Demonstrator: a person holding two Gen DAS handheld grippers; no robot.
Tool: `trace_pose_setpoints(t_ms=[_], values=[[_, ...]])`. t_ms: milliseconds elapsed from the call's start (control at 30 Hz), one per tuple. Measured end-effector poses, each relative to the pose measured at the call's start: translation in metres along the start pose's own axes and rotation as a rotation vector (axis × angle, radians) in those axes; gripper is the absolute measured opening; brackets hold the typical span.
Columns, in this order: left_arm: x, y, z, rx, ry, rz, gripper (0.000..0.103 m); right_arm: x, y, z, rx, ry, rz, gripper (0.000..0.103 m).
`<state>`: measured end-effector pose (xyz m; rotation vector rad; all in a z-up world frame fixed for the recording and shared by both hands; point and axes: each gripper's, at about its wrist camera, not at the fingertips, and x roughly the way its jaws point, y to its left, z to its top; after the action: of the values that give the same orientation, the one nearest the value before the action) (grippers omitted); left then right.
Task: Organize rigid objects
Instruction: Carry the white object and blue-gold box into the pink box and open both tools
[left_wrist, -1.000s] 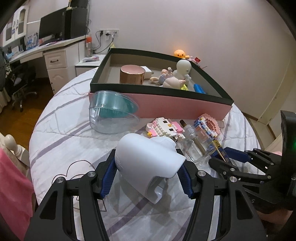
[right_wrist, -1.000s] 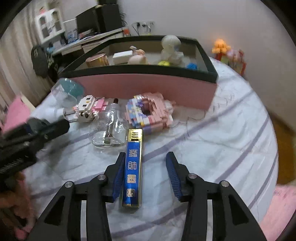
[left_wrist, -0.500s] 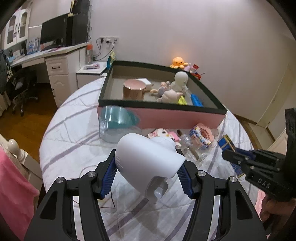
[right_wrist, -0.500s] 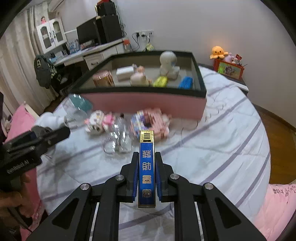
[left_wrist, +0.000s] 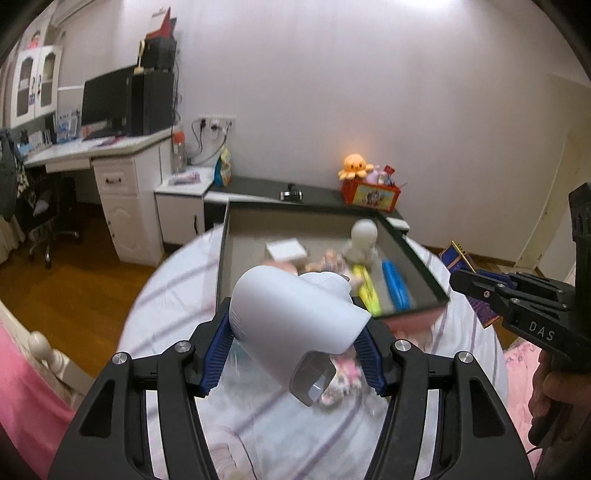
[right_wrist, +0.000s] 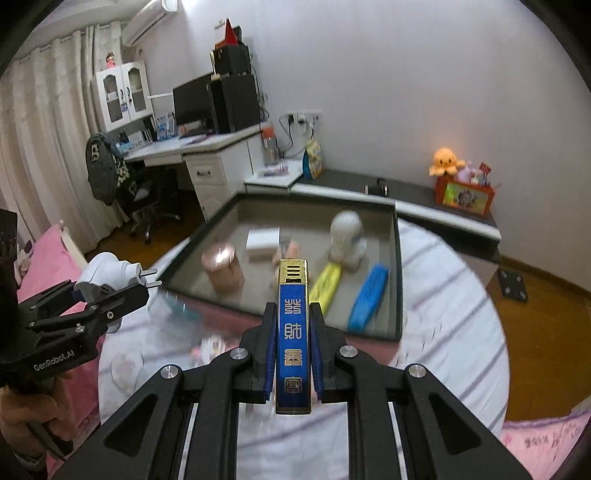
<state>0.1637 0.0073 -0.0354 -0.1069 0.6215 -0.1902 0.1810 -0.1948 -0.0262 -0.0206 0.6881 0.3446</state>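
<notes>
My left gripper (left_wrist: 295, 332) is shut on a white plug-in adapter (left_wrist: 291, 314), held up above the table; its two prongs show in the right wrist view on the adapter (right_wrist: 110, 273). My right gripper (right_wrist: 293, 325) is shut on a slim blue and gold box (right_wrist: 293, 332), held lengthwise between the pads. From the left wrist view that gripper (left_wrist: 476, 288) hangs to the right of the storage box, the blue box (left_wrist: 458, 258) poking out ahead. The pink-sided storage box with a dark rim (right_wrist: 397, 273) lies just ahead and below both grippers.
Inside the storage box are a copper tin (right_wrist: 221, 266), a white figure (right_wrist: 345, 236), a white carton (right_wrist: 262, 240), a yellow bar (right_wrist: 325, 284) and a blue bar (right_wrist: 369, 295). Blurred toys lie on the striped tablecloth (right_wrist: 443, 295) under the grippers. A desk (left_wrist: 110, 147) and chair stand left.
The right gripper closed on the blue box that lay on the table and lifted it. Both grippers rose with their loads and now look down into the storage box.
</notes>
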Motion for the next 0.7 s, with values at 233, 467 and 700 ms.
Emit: trace_pose_setpoints(t_ms=[233,467,700], values=[[0.022,-0.002,0.040,0.011,-0.040,-0.005,0.061,0.015,-0.014,0.031,0.016,-0.036,-0.007,0.015],[0.061,-0.011,0.064,0.019,-0.031,-0.026,0.061,0.041,-0.028,0.050,0.035,-0.029,-0.010,0.015],[0.102,-0.022,0.069,0.031,0.014,-0.038,0.061,0.073,-0.044,0.052,0.068,0.016,-0.007,0.015]])
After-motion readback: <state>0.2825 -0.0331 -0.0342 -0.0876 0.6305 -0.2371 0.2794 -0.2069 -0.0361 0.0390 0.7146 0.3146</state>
